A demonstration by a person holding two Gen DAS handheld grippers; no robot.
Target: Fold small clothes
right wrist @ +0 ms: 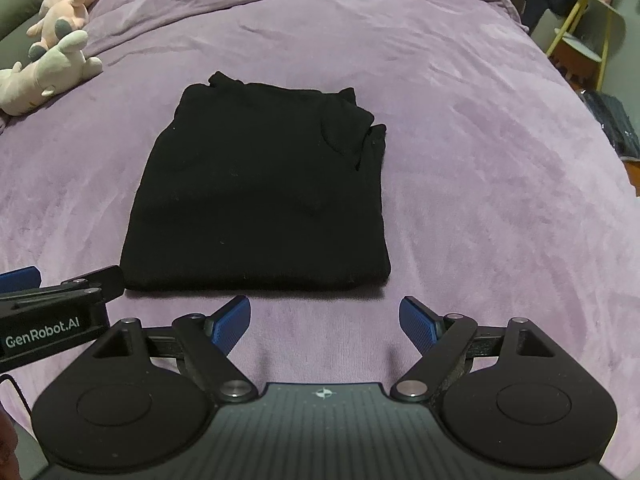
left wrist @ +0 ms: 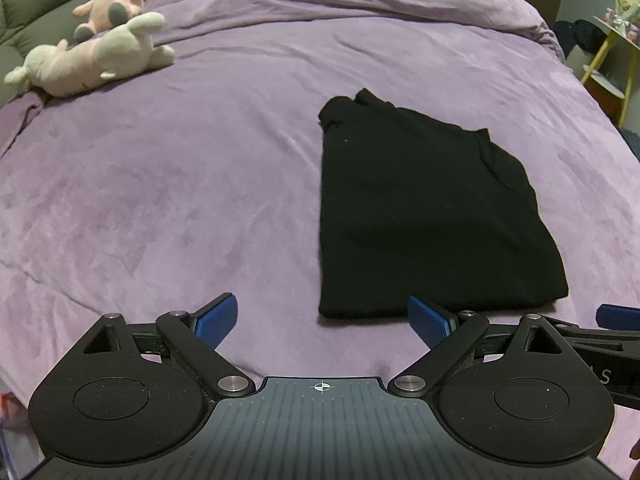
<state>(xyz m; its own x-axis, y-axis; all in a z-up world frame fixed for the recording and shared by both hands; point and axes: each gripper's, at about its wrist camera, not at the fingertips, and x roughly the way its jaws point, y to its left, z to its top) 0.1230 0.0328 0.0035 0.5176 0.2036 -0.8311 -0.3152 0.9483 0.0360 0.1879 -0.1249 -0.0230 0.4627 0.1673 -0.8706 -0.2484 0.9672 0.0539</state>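
- One black garment (right wrist: 256, 196) lies on the purple bedspread (right wrist: 480, 160), folded into a compact, roughly rectangular stack with its near edge straight and its layers doubled over.
- Both tools are clear of it: the left gripper (left wrist: 322, 326) has its blue pads spread wide and nothing between them, with the garment's near left corner just ahead of its right pad.
- The right gripper (right wrist: 325, 322) is likewise wide open and empty, hovering just short of the garment's near edge over bare bedspread.
- Each gripper shows at the edge of the other's view, so the two sit close side by side at the near end of the bed.
- As a judgement, the folding of this piece looks essentially done: the sides are tucked in and the stack is tidy, though the far right corner shows a few loose, uneven flaps, perhaps a collar or cuff.
- What may be left is a final smoothing of that far corner or moving the stack aside; I cannot tell whether another fold is intended.
- No other unfolded clothes show on the bed; a dark pile (right wrist: 612, 120) past its right edge is too unclear to identify.
- Plush toys (left wrist: 104, 52) lie well apart at the far left, out of the working area.
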